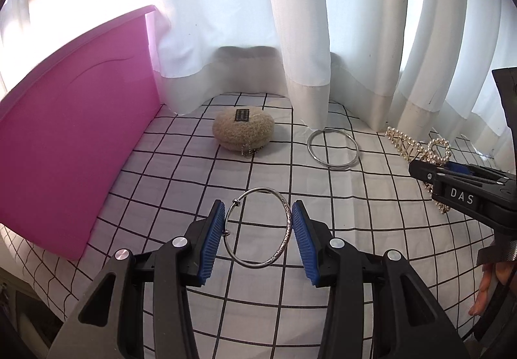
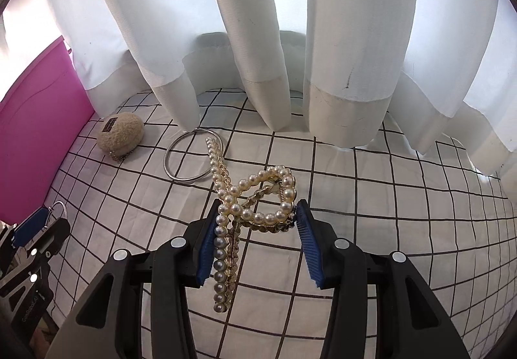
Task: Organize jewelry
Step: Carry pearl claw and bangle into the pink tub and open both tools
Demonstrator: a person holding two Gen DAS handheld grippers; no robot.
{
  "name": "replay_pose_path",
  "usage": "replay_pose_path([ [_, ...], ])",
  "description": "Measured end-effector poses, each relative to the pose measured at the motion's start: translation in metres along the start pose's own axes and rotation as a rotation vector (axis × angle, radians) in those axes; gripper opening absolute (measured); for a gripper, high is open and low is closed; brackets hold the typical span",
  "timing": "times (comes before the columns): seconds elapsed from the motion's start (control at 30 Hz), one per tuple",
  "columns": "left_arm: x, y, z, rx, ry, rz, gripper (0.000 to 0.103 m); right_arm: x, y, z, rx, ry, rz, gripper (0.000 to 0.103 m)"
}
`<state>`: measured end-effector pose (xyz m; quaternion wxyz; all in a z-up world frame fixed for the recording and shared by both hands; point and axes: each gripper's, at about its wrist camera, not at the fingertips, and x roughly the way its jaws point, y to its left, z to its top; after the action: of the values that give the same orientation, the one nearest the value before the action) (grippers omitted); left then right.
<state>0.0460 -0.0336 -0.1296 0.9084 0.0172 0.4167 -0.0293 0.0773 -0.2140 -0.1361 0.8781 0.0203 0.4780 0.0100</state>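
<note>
My left gripper (image 1: 258, 229) is closed on a thin silver hoop bracelet (image 1: 286, 242), both blue pads touching its sides, just above the checked cloth. My right gripper (image 2: 257, 239) is closed on a pearl hair claw clip (image 2: 255, 197), its pads touching the clip's looped handles; it shows at the right in the left wrist view (image 1: 429, 149). A plain silver bangle (image 1: 332, 149) lies flat on the cloth further back, also in the right wrist view (image 2: 190, 155). A beige fluffy pouch (image 1: 242, 131) with a bead chain lies beyond, also in the right wrist view (image 2: 121, 132).
A pink box lid or panel (image 1: 74, 132) stands at the left, also in the right wrist view (image 2: 35, 132). White curtains (image 1: 307, 36) hang at the back edge of the black-gridded white cloth (image 1: 161, 171).
</note>
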Motion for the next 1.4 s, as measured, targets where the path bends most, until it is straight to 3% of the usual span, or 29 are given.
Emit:
replay_pose_path([
  [0.37,-0.062,0.031,0.023,0.022,-0.078,-0.020,0.042,-0.053,0.036,0.008,-0.009,-0.054,0.024,0.045],
  [0.67,-0.106,0.068,0.045,-0.021,-0.158,-0.020,0.042,-0.097,0.075,0.031,-0.057,-0.138,0.057,0.045],
  [1.4,-0.177,0.215,0.076,-0.230,-0.299,0.210,0.042,-0.133,0.227,0.100,-0.279,-0.279,0.267,0.045],
])
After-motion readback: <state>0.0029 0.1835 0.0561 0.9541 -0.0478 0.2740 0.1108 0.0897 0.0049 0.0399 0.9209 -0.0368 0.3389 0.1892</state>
